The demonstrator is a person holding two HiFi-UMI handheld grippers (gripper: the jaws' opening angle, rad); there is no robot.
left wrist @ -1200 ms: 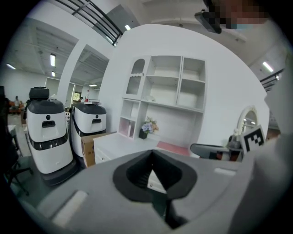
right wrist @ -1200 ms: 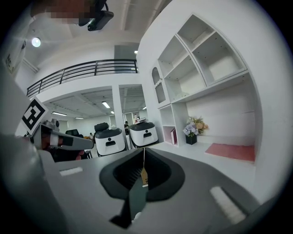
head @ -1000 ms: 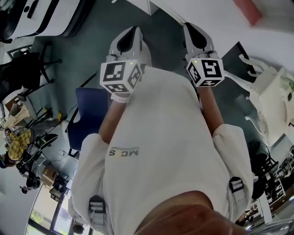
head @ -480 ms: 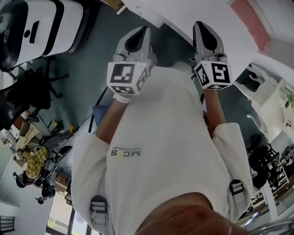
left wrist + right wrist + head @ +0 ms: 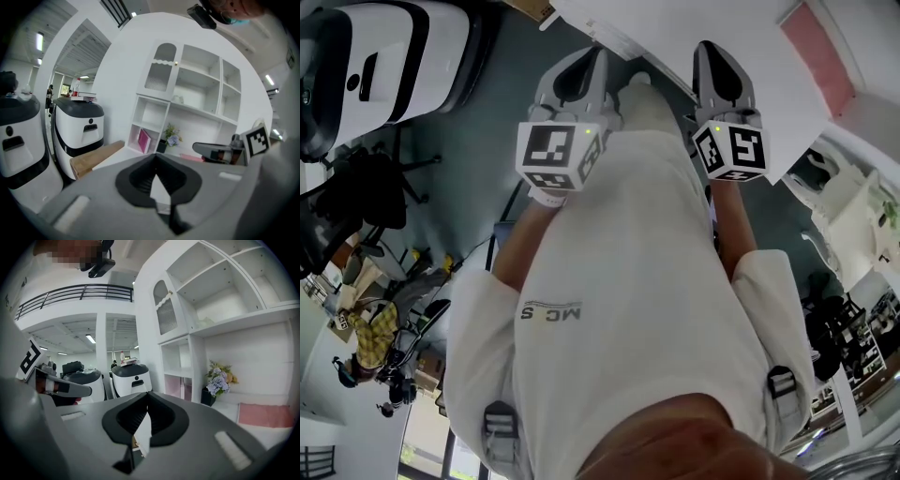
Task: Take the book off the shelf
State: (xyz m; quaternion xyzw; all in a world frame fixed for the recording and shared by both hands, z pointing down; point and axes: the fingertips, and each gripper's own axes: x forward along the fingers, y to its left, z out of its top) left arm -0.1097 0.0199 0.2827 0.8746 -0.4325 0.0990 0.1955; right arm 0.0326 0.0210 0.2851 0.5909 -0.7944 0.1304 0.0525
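**Left tool and right tool clenched, nothing grasped**

Head view: we hold both tools side by side, short of the shelf. A flat pink item lies ahead-right of the right tool.

Left gripper view: the pink book leans in a low compartment, ahead-left and well apart. A flower pot stands just beside it.

Right gripper view: the flowers sit ahead-right.

Risks, as we judge them: jaws left unopened would only push the book, a wide reach could topple the pot, and the flat pink item invites a wrong pick.
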